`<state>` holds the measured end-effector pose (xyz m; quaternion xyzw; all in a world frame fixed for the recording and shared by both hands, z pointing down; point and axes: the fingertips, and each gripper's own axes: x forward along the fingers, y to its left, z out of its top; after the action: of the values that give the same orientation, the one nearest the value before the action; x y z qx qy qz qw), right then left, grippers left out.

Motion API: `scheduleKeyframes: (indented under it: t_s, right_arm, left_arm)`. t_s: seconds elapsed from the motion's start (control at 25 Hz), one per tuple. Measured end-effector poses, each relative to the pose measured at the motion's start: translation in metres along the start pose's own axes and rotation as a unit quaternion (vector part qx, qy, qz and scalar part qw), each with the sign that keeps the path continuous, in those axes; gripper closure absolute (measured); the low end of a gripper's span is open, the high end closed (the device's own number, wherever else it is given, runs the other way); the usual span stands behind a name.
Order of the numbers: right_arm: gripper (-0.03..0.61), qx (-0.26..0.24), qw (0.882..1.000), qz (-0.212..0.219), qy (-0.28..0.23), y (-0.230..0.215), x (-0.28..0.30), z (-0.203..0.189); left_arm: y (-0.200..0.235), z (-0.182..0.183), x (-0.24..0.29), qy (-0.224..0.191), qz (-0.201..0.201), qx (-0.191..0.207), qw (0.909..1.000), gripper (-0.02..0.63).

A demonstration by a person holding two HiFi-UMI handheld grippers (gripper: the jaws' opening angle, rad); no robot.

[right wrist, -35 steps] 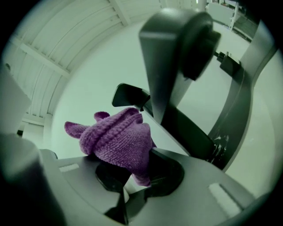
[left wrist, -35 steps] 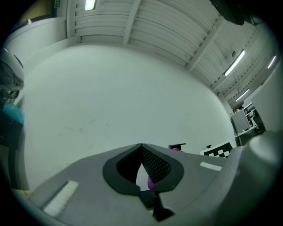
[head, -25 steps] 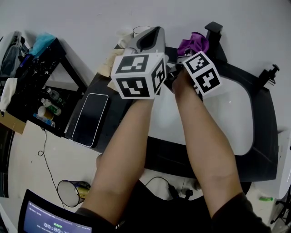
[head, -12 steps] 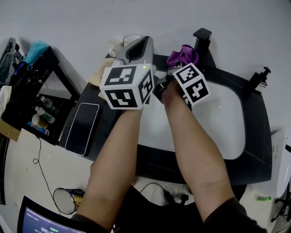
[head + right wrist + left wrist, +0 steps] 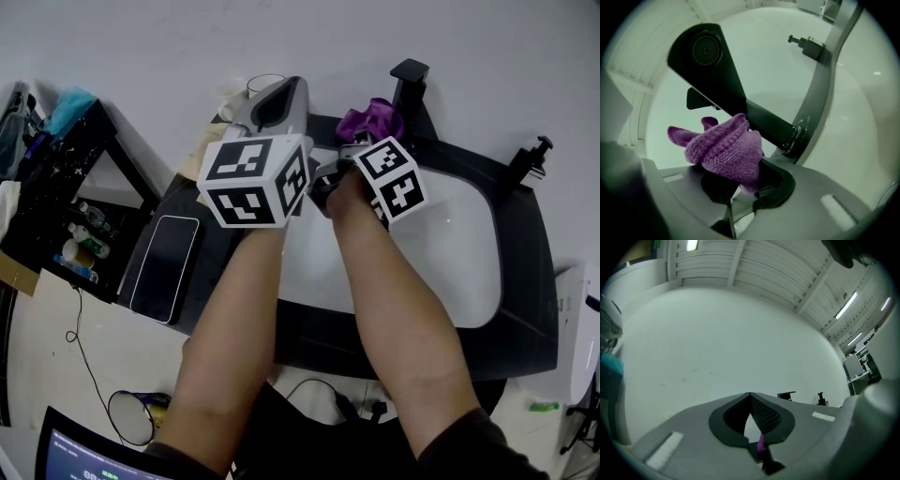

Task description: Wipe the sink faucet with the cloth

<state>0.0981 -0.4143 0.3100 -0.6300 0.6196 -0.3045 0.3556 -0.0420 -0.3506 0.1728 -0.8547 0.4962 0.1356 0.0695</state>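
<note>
A black faucet stands at the back rim of the white sink. In the right gripper view its spout slants across just above the jaws. My right gripper is shut on a purple knitted cloth, and the bunched cloth lies against the faucet's neck. In the head view the cloth shows just left of the faucet, beyond the right gripper. My left gripper hangs left of the cloth with its jaws shut on nothing, aimed at the pale wall.
A phone lies on the dark counter left of the sink. A black shelf with bottles stands further left. A glass sits behind the left gripper. A small black fitting is on the sink's right rim.
In the head view both grippers and the sink have drifted left and a little lower. The cloth stays gripped beside the faucet, slightly lower against it.
</note>
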Motion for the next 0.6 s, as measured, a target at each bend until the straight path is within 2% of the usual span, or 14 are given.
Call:
scheduleKeyframes:
  t_s: [0.12, 0.2, 0.28, 0.36, 0.44, 0.48, 0.6]
  right_arm:
    - [0.517, 0.006, 1.000, 0.007, 0.005, 0.001, -0.005, 0.000]
    - [0.517, -0.012, 1.000, 0.022, 0.016, 0.010, -0.009, -0.001]
    - [0.517, -0.059, 0.997, 0.043, 0.038, 0.023, -0.014, -0.004]
    - [0.517, -0.126, 0.987, 0.073, 0.067, 0.040, -0.018, -0.008]
    - [0.517, -0.203, 0.965, 0.124, 0.108, 0.063, -0.027, -0.017]
    - [0.517, -0.241, 0.948, 0.158, 0.133, 0.074, -0.036, -0.023]
    - [0.517, -0.331, 0.883, 0.257, 0.211, 0.089, -0.075, -0.032]
  left_arm:
    - [0.001, 0.005, -0.001, -0.007, 0.002, 0.001, 1.0000, 0.597]
    - [0.003, 0.009, -0.002, -0.011, 0.005, 0.002, 0.9999, 0.597]
    - [0.005, 0.008, -0.003, -0.010, 0.008, 0.000, 0.9999, 0.597]
    - [0.004, 0.003, -0.002, -0.004, 0.007, -0.002, 1.0000, 0.597]
    - [0.002, -0.002, 0.000, 0.004, 0.004, -0.001, 1.0000, 0.597]
    - [0.001, -0.005, 0.000, 0.008, 0.003, 0.000, 1.0000, 0.597]
    - [-0.004, -0.013, 0.003, 0.018, -0.003, -0.015, 0.9997, 0.597]
